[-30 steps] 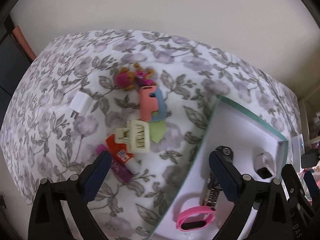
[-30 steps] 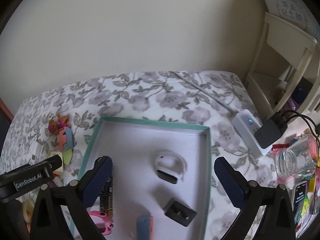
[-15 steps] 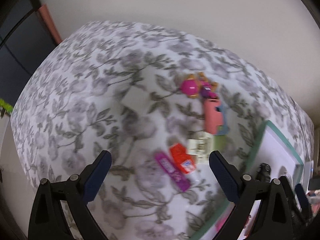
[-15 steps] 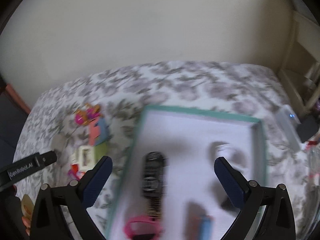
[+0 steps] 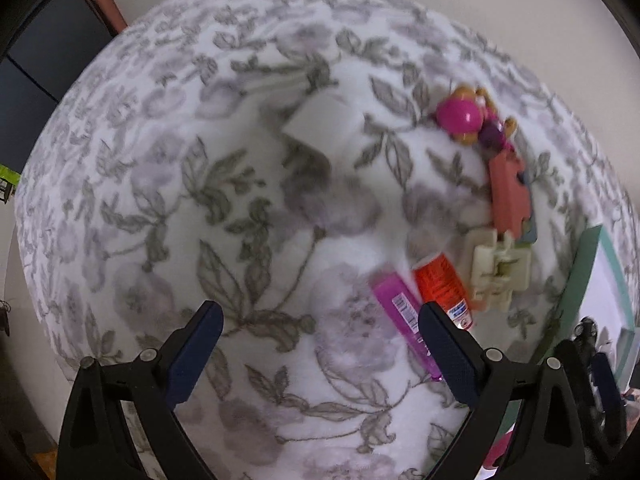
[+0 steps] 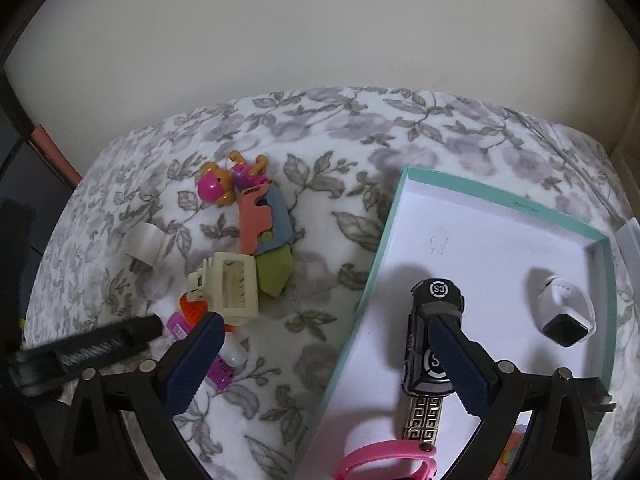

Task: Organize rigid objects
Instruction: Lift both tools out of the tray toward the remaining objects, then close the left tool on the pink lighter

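Lying on a floral-print worktop [image 6: 340, 240]: one loose cluster of small rigid items, and one teal-rimmed white tray [image 6: 384, 236] to its right.

Cluster, far to near: pink and orange toy figure [image 6: 218, 186]; pink, blue and green folding piece [image 6: 266, 232]; cream hair claw clip [image 6: 232, 288], touching the green tip; orange tube [image 5: 442, 286] and magenta tube [image 5: 404, 320], side by side, partly under the clip. White plug adapter [image 6: 144, 246] sits apart, left of the cluster.

Tray contents: black watch with patterned metal band [image 6: 430, 356]; white band with black face [image 6: 564, 312] near the right wall; pink band [image 6: 384, 460] at the near edge, partly out of frame.

Left tongs [image 5: 320, 348]: blue-padded fingers spread wide, nothing between them, hovering over bare cloth just left of the magenta tube; this view is blurred.

Right tongs [image 6: 324, 356]: spread wide, empty, straddling the tray's left rim; right finger overlaps the black watch in view, contact uncertain.
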{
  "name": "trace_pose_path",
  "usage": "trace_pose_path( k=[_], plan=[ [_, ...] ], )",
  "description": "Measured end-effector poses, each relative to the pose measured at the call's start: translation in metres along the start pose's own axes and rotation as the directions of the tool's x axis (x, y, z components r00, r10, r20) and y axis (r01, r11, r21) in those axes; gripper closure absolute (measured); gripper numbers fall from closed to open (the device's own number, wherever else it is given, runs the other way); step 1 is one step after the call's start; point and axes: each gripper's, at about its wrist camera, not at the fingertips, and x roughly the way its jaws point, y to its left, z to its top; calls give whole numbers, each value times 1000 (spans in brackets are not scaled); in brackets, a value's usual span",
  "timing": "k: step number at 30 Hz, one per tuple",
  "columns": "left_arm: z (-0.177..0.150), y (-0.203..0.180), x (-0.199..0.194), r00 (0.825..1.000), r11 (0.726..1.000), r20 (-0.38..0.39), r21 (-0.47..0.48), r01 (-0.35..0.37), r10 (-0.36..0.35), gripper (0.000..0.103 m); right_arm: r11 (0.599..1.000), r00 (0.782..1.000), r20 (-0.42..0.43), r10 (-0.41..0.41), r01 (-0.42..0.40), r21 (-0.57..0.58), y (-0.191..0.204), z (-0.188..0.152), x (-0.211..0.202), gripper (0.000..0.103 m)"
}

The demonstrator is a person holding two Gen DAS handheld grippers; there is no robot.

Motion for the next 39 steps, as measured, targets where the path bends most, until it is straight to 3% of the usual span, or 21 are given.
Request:
trace_pose_path(
  k=[7,12,15,20,28,33,36,39],
  plan=[
    [-9,-24,9,1000,989,-12,147,-9,10,5,999,1000,18,-6,5,39,-15,3,-8,0],
    [-18,-43,11,1000,956,-19,293,-2,8,5,998,1000,27,0,-2,70,-26,5,-13,0],
    [-20,-50,11,999,932,-25,360,44,-37,5,997,1000,20,8,-10,71,-27,5,-12,0],
    [-19,-54,13,998,905,-1,422,54,-59,5,997,1000,10,7,-8,75,-27,4,-10,0],
    [-36,-56,9,986,831,57,547,102,-158,5,997,1000,1,5,-6,78,-27,4,-8,0],
    [-50,-68,7,979,772,43,623,128,-197,5,997,1000,-10,-5,5,71,-25,4,-4,0],
    [-58,-75,12,984,760,95,648,53,-149,5,997,1000,-15,-6,7,71,-25,3,-3,0],
    [-57,-73,13,977,768,100,635,81,-186,5,998,1000,-21,-9,10,65,-24,3,-1,0]
  ],
)
